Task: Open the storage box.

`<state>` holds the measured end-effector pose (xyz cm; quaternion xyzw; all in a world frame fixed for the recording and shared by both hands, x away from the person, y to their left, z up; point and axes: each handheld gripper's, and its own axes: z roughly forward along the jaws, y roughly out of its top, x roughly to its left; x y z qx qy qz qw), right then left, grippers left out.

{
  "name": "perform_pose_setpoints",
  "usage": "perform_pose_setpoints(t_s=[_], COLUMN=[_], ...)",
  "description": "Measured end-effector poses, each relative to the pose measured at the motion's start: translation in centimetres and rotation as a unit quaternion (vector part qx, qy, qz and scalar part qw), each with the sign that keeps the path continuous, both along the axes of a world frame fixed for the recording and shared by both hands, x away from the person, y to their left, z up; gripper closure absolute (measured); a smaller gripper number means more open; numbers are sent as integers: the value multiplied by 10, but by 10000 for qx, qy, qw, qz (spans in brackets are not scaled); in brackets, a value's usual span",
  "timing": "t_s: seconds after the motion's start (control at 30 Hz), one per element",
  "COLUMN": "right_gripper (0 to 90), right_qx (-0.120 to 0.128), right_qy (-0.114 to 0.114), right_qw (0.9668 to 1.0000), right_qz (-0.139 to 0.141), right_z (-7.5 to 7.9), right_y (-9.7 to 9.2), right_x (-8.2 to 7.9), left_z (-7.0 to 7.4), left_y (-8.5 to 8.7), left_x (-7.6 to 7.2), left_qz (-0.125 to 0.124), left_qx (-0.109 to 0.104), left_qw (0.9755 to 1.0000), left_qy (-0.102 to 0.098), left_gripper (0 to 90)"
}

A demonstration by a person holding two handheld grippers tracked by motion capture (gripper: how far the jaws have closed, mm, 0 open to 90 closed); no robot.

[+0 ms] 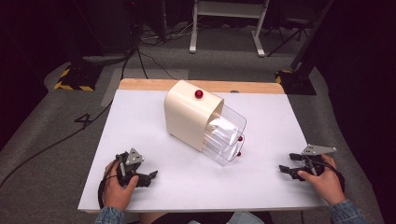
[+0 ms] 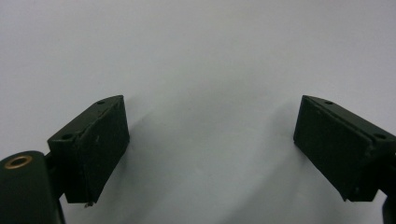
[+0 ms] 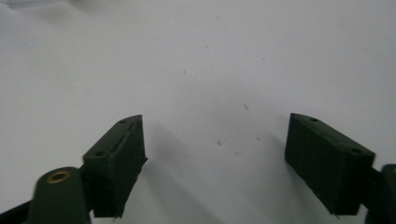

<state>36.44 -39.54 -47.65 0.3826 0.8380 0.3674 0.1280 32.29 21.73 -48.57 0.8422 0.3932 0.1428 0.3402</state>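
Observation:
A cream box-shaped holder (image 1: pixel 187 117) with a red knob (image 1: pixel 199 94) on top lies mid-table. Clear plastic drawers (image 1: pixel 227 135) with small red knobs (image 1: pixel 240 138) stick out of its front, and something white is inside them. My left gripper (image 1: pixel 148 177) rests open on the white sheet at the near left, a hand around it. My right gripper (image 1: pixel 288 163) rests open at the near right. In the left gripper view the gripper (image 2: pixel 212 149) has only bare white surface between its jaws, and in the right gripper view my right gripper (image 3: pixel 215 158) has the same.
The white sheet (image 1: pixel 140 140) covers a wooden table (image 1: pixel 140 84). Beyond it lie grey floor, cables (image 1: pixel 144 60), a black stand base with yellow stripes (image 1: pixel 74 77) at the far left, another base (image 1: pixel 296 79) at the far right, and white frame legs (image 1: pixel 257 37).

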Motion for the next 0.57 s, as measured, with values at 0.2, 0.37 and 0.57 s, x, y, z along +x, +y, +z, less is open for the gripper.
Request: perform_pose_setpoints(t_s=[0.2, 0.37, 0.57], right_gripper=[87, 87, 88], right_qx=[-324, -298, -313], right_qy=[-247, -277, -310], right_qw=[9990, 9990, 9989], right_qz=[167, 174, 163], right_z=[-5, -5, -6], right_y=[8, 8, 8], right_x=[-6, -6, -7], left_z=[0, 0, 0], left_y=[0, 0, 0], left_x=[0, 0, 0], left_qz=[5, 4, 6], left_qx=[3, 4, 9], left_qw=[10000, 10000, 10000], left_qy=[-11, -11, -18], left_gripper=[107, 107, 107])
